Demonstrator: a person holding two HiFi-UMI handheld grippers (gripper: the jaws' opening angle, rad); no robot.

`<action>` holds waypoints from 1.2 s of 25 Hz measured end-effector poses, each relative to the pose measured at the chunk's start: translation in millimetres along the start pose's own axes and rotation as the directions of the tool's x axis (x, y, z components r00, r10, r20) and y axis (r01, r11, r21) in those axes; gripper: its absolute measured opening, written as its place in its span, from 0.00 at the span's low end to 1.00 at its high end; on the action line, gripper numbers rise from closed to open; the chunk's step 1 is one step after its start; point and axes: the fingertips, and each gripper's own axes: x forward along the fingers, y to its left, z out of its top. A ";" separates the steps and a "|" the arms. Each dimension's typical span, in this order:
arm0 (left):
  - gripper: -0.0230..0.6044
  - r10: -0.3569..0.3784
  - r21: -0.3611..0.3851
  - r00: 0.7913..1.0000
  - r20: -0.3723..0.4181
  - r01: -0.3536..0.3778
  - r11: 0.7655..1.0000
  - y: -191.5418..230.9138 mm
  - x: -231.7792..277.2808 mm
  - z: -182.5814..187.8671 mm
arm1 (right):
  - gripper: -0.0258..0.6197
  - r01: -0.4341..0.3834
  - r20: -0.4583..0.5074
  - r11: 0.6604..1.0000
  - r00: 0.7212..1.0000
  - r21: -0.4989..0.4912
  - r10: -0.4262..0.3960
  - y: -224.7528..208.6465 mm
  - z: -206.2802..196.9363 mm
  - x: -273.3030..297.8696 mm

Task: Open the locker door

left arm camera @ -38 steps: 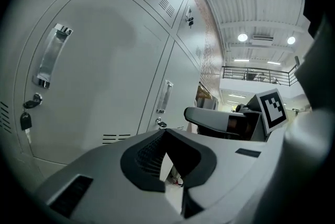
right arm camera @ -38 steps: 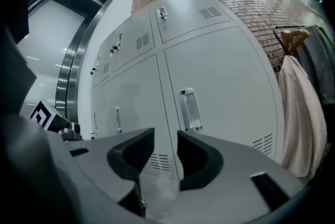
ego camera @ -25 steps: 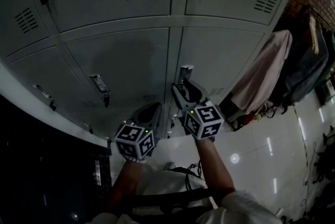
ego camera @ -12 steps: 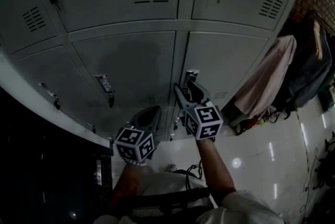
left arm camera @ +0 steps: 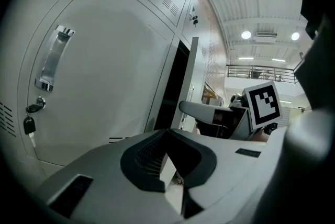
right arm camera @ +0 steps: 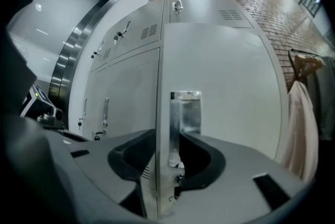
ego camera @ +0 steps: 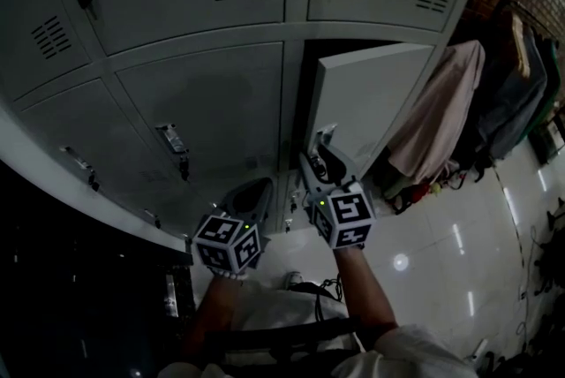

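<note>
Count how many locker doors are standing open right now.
1: the lower-right door, swung outward. Nothing else in view is open; more may lie outside the frame.

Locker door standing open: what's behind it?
Behind the locker door, only a dark compartment opening shows. Any contents are hidden by shadow and by the door panel itself.

Left gripper (ego camera: 257, 188) and right gripper (ego camera: 319, 145): pale grey shells, dark ribbed pads (left arm camera: 148, 159), each bearing a black-and-white marker cube (ego camera: 227, 245) (small green light on its top edge). Pale sleeve (ego camera: 408, 351) on the right arm.
</note>
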 end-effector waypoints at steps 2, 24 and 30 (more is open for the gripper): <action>0.03 -0.019 0.007 1.000 -0.008 0.019 1.000 -5.0 0.0 -1.3 | 0.24 0.027 -0.002 1.000 1.000 -0.006 -0.027 -2.9 -0.6 -7.6; 0.03 -0.174 0.046 0.981 -0.081 0.178 0.983 -56.4 -15.0 -19.3 | 0.31 0.235 -0.011 0.972 0.972 -0.007 -0.235 -18.4 -7.3 -91.6; 0.03 -0.260 0.062 0.961 -0.097 0.266 0.962 -94.0 -4.8 -27.8 | 0.30 0.298 -0.014 0.954 0.955 0.018 -0.298 -31.1 -13.6 -134.7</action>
